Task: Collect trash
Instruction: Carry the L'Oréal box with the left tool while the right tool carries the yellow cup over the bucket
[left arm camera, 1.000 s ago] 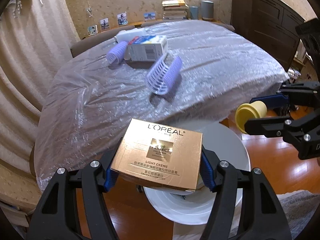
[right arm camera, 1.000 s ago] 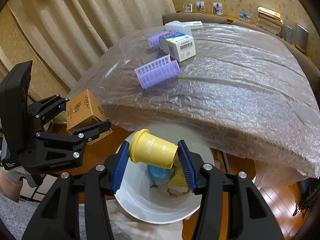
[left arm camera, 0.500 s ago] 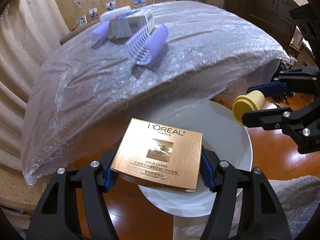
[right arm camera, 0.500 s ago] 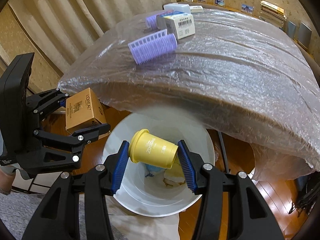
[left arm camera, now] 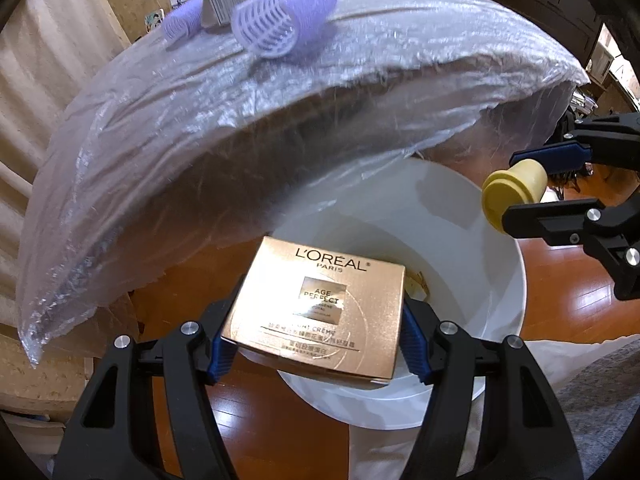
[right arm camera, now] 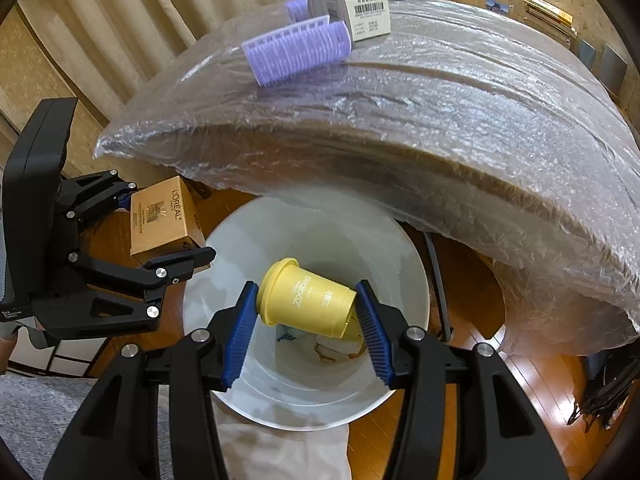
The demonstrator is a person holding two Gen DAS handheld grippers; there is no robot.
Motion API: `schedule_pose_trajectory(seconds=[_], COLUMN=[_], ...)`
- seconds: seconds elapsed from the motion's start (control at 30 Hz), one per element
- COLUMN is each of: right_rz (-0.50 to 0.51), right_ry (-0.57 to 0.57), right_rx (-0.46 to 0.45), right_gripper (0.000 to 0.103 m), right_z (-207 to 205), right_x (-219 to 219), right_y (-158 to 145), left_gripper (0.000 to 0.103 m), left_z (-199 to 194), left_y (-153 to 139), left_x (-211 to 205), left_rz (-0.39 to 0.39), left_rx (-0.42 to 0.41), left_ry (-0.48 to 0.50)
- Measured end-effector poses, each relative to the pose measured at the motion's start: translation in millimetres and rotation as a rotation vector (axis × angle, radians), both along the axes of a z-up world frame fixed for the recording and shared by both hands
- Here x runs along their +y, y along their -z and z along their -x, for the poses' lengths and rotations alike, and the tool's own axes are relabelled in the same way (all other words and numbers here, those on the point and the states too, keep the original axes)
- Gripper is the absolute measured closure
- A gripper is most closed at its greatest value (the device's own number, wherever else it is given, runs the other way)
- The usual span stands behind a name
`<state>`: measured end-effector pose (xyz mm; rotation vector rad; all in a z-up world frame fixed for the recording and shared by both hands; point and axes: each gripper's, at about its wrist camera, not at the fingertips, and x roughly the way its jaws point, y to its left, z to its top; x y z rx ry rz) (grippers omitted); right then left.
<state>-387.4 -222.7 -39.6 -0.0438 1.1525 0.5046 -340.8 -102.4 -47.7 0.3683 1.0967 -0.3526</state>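
right wrist: bin (right arm camera: pixel 404 372) holds scraps (right arm camera: pixel 332 350)

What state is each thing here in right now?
Gold cardboard L'Oreal box: clamped in left gripper, above bin rim.
Yellow paper cup: on its side, clamped in right gripper, over bin.
White round bin: open, some trash inside.
Purple hair roller: lying on plastic-covered table.

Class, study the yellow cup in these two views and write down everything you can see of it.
The yellow cup is small, paper by its look, with a rolled rim and faint pale print on its side. It lies tipped on its side, rim to the left in the right wrist view, clamped between the blue-padded fingers of the right gripper. It hangs over the open white bin, above scraps at the bottom.
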Motion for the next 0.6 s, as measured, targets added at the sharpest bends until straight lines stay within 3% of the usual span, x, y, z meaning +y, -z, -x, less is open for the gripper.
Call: schedule_pose_trajectory(seconds=[0.6], right_rz=[0.048], right_ry=[0.018], right_rx=[0.025], right_gripper=[0.054], right_z=[-14], right_x=[15], right_y=[40], left_gripper=[0.037], left_z=[-16], left_y=[36], left_x=[7], left_rz=[-0.008], left_rx=[0.065], left_ry=[-0.019])
